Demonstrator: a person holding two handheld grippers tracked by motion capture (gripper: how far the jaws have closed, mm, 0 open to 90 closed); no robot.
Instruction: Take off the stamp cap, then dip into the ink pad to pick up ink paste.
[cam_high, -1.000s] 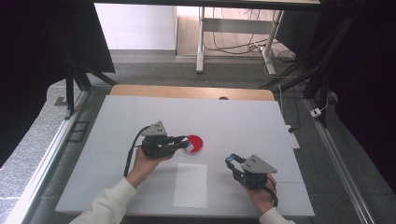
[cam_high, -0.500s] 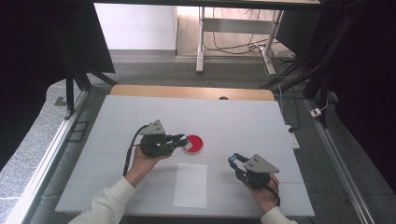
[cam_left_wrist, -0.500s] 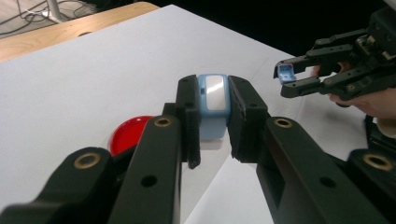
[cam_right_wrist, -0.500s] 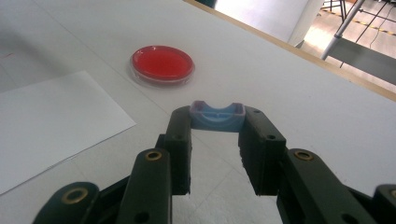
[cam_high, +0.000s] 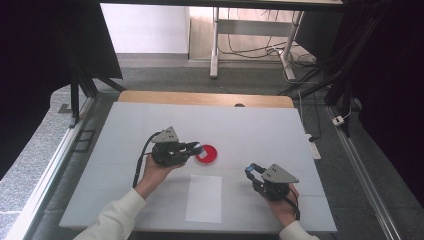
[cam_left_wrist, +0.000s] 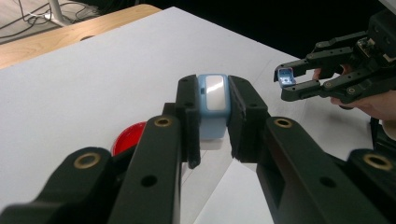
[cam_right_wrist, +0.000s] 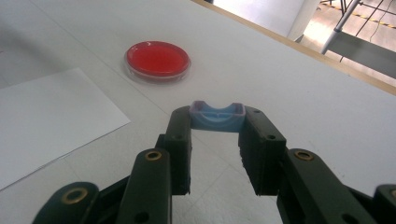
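My left gripper (cam_high: 198, 148) is held level over the table's middle, shut on a small light blue block with a shiny pale face (cam_left_wrist: 213, 95), gripped between its jaw tips. Just beyond those tips a round red dish (cam_high: 207, 155) lies flat on the white table top. My right gripper (cam_high: 250, 170) is near the front right, pointing towards the left one and shut on a small light blue piece with a curved notch (cam_right_wrist: 217, 117). In the left gripper view the right gripper (cam_left_wrist: 290, 80) appears at the upper right with its blue piece (cam_left_wrist: 284, 76) in the tips.
A white sheet of paper (cam_high: 204, 198) lies near the table's front edge between the two hands. The white table cover (cam_high: 260, 125) ends at a wooden strip (cam_high: 200, 98) at the back. Beyond are table legs and cables on the floor.
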